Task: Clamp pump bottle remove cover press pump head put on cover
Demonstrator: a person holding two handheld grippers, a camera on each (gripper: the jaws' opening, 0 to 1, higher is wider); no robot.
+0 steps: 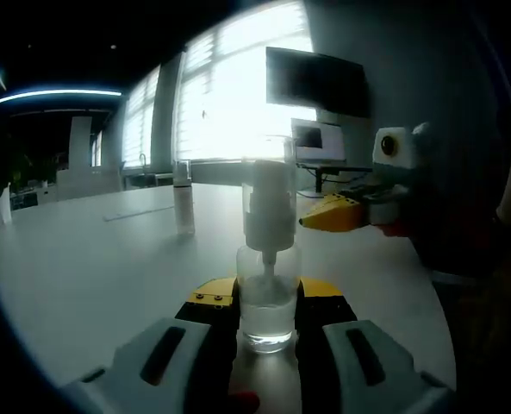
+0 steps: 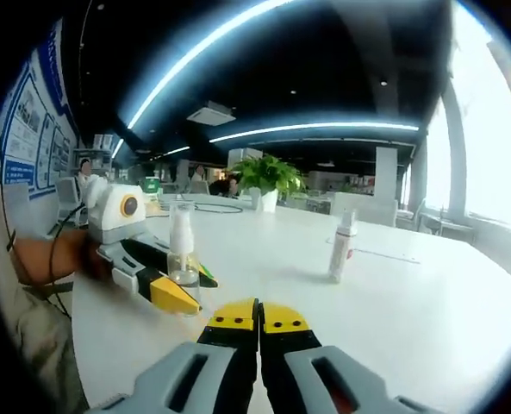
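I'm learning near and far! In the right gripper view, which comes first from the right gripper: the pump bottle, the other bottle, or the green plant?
1. pump bottle, left of the right gripper, clamped in the left gripper.
2. second bottle, standing alone to the right, farther out on the white table.
3. potted plant, far back at the table's far end.

2 grippers [image 1: 268,302] [image 2: 257,317], 2 bottles [image 1: 268,259] [image 2: 342,246], 1 potted plant [image 2: 265,179], 1 table [image 2: 410,310].

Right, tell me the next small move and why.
Probably open the right gripper and bring it over the clear cover. The left gripper already clamps the pump bottle, the cover is still on, and the right gripper's jaws are shut and empty beside it.
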